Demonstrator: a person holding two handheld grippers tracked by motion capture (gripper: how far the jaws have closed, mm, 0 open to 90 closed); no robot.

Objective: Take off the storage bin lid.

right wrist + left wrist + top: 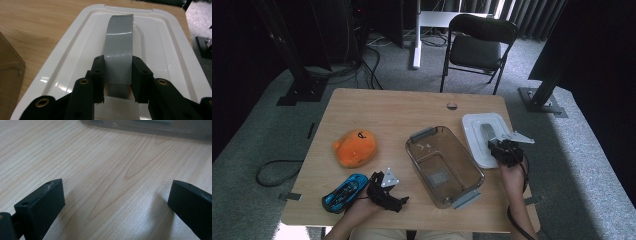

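High view: a wooden surface [377,107] carries four things — an orange plush toy [355,147], a blue toy car [343,192], a clear plastic bin [443,165] and a white lid [485,138].
Lid position: it lies flat at the right side of the surface, just beside the bin's right wall, with a grey strap handle [488,132] running along its middle.
Right gripper [507,151]: it sits over the near end of the lid, held by a hand [513,178] that comes in from the bottom edge.
Right gripper view: the two black jaws stand narrow, one on each side of the grey strap handle [118,57], pressed against its edges — the right gripper [117,80] is holding the handle above the white lid [160,45].
Left gripper [386,192]: it rests low on the surface, just right of the blue toy car and near the bin's front left corner.
Left gripper view: the jaws are spread wide with bare wood grain between them; the bin's [150,127] lower wall runs across the top.
Plush toy: left of the bin, well apart from both grippers.
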